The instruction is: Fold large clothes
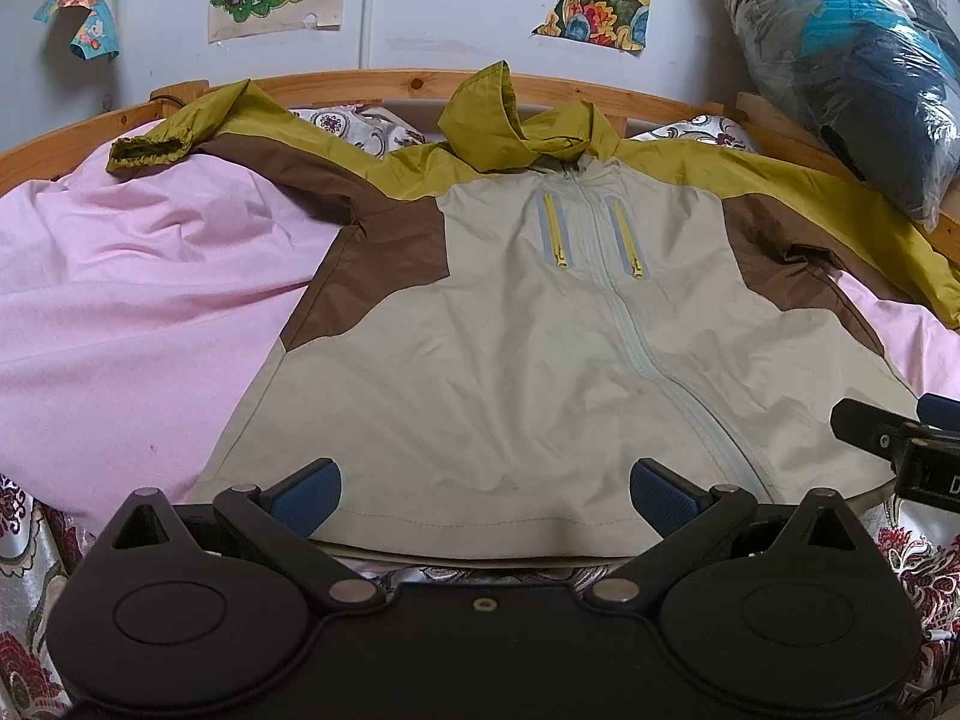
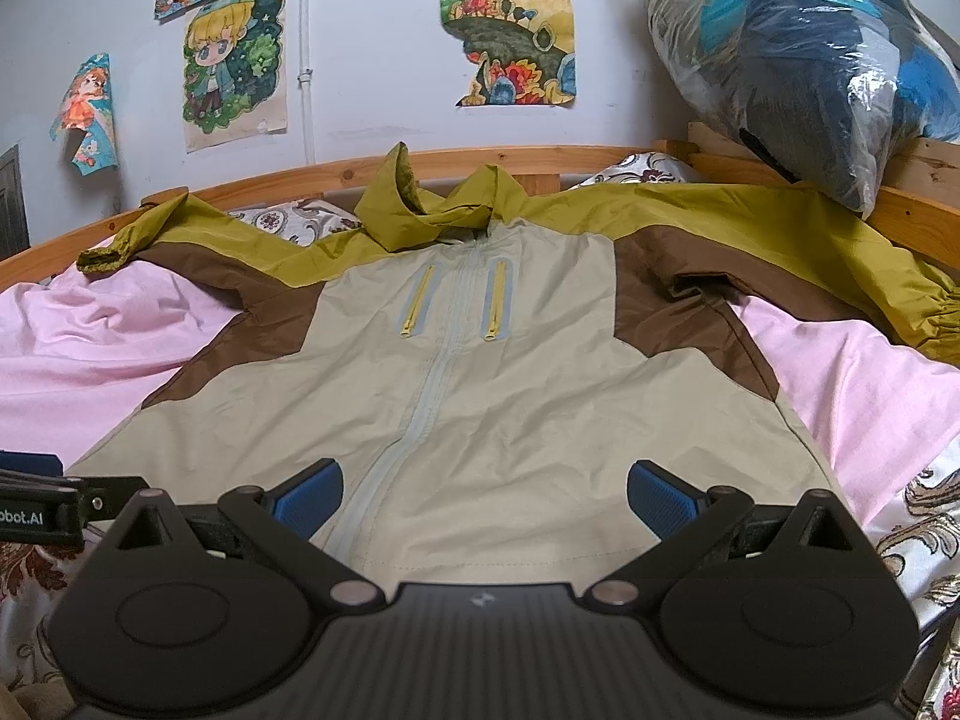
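On bed, jacket point(image 1: 510, 360) lying flat; thin, slippery, prob. light. Left gripper point(image 1: 485, 495) & right gripper point(image 2: 485, 498) hovering, jaws apart, at 6 o'clock hem; grabbing sleeves at 10 & 2 looks best.

Bed point(image 1: 384, 79): wooden frame, against wall.
Sheet point(image 1: 120, 300): pink, rumpled, on bed.
Jacket point(image 1: 510, 330): spread flat on sheet, hood toward the frame's wall-side rail.

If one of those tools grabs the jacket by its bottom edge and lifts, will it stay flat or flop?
Probably flop: the jacket looks like thin shell fabric, with creases and a slumped hood. It seems light for its size. The smooth cloth may slip, and the spread sleeves would likely trail.
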Tool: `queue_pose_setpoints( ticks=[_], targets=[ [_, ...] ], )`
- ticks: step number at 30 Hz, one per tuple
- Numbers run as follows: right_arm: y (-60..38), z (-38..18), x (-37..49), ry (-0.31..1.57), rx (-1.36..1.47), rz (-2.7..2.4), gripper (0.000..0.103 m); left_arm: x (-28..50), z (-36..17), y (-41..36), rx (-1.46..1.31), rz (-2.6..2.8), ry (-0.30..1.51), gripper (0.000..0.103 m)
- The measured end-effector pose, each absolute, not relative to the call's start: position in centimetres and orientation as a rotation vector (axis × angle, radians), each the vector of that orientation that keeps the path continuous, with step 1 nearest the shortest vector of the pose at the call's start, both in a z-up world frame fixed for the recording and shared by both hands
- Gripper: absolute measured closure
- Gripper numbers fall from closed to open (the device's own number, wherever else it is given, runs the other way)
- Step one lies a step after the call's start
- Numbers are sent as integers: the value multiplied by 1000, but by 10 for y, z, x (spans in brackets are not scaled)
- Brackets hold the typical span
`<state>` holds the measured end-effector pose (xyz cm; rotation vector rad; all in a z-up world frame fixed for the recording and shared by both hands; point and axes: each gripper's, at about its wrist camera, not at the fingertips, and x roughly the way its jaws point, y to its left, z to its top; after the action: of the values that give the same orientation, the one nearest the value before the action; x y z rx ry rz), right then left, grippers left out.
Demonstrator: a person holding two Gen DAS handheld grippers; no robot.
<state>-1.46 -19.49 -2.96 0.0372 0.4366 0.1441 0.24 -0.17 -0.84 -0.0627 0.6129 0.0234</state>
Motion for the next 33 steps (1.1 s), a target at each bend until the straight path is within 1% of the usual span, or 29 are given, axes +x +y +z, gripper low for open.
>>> queue_pose_setpoints(
  ticks=[13, 20, 27, 33],
  targets=[
    [-201, -31, -13, 444, 56, 119, 0, 3, -11, 2, -68, 22, 626, 1],
    [-198, -33, -5, 491, 34, 21, 0, 8, -12, 1, -66, 34, 660, 1],
    [-214, -20, 10, 586, 54, -161, 0, 29, 6, -7, -15, 72, 641, 1],
    [-231, 8, 27, 555, 81, -183, 0, 62, 36, -27, 25, 62, 623, 1]
  ],
)
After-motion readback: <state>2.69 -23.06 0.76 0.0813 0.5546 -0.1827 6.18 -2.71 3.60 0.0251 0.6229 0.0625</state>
